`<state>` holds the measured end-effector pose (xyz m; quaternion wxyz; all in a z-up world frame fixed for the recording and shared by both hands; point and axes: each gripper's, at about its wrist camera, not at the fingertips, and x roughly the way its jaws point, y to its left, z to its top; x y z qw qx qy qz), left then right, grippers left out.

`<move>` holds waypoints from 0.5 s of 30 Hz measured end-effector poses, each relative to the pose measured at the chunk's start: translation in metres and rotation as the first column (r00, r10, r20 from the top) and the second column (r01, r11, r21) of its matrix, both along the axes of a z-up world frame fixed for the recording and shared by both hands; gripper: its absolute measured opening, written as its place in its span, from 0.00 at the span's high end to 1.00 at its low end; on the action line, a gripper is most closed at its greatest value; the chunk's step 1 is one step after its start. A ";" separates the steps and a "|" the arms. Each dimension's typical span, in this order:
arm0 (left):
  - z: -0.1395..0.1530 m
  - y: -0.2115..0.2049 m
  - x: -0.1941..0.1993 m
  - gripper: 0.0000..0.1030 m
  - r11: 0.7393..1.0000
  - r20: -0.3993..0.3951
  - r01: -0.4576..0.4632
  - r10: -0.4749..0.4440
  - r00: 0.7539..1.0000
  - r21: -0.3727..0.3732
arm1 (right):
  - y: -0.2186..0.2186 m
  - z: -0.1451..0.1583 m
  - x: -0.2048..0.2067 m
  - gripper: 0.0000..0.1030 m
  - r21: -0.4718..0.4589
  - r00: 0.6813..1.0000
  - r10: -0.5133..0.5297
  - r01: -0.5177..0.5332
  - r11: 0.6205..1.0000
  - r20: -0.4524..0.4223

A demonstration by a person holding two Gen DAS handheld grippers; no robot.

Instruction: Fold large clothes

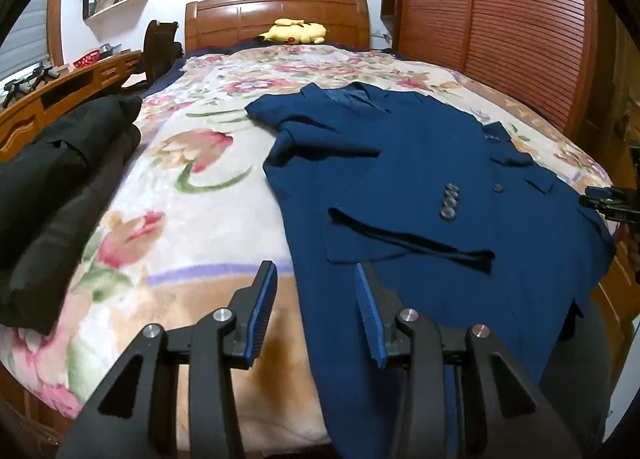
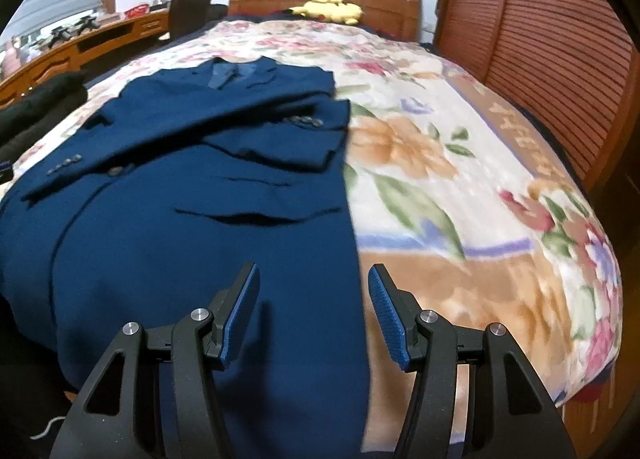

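From your left wrist: your left gripper (image 1: pixel 316 299) hangs over the near edge of the bed, jaws spread with nothing between them, straddling the left hem edge of the blue jacket (image 1: pixel 420 187). The jacket lies front-up on the floral blanket (image 1: pixel 180 187), collar toward the headboard (image 1: pixel 276 15), hem draping over the near edge. Both sleeves are already laid across the chest, cuff buttons showing, so I'd call the sleeve step done. A dark garment (image 1: pixel 60 179) sits piled at the left, well apart. Your right gripper (image 1: pixel 608 201) just peeks in at the far right edge.

From your right wrist: the right gripper (image 2: pixel 314 307) also has its jaws spread and empty, set over the jacket's (image 2: pixel 200 199) right hem edge where it meets the blanket (image 2: pixel 460 187). The picture is a little blurred, but the crossed sleeves read clearly.

My read: you're about midway. The body is still full length, so the bottom-to-collar fold remains, and both hem corners are yet to be pinched.
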<state>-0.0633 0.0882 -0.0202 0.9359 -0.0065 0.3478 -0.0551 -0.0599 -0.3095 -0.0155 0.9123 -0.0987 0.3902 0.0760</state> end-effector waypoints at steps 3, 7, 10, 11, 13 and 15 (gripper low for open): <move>-0.003 -0.004 -0.005 0.62 1.000 -0.016 0.008 -0.008 1.000 -0.002 | -0.007 -0.006 -0.001 0.44 0.002 1.000 -0.016 0.016 1.000 -0.011; -0.008 -0.010 -0.010 0.62 1.000 -0.034 0.025 -0.025 0.999 0.007 | -0.012 -0.010 -0.003 0.44 0.006 1.000 -0.020 0.020 1.000 -0.022; -0.010 -0.013 -0.011 0.62 1.000 -0.040 0.029 -0.028 0.999 0.009 | -0.015 -0.011 -0.005 0.44 0.018 1.000 -0.017 0.018 1.000 -0.024; -0.011 -0.014 -0.011 0.62 1.000 -0.040 0.028 -0.028 0.999 0.012 | -0.016 -0.011 -0.006 0.44 0.020 1.000 -0.016 0.017 1.000 -0.025; -0.011 -0.016 -0.011 0.62 0.999 -0.043 0.027 -0.027 0.999 0.017 | -0.015 -0.011 -0.008 0.44 0.024 1.000 -0.010 0.010 1.000 -0.030; -0.014 -0.018 -0.011 0.62 0.999 -0.050 0.024 -0.022 0.998 0.038 | -0.015 -0.011 -0.010 0.44 0.025 0.999 0.004 -0.003 1.000 -0.035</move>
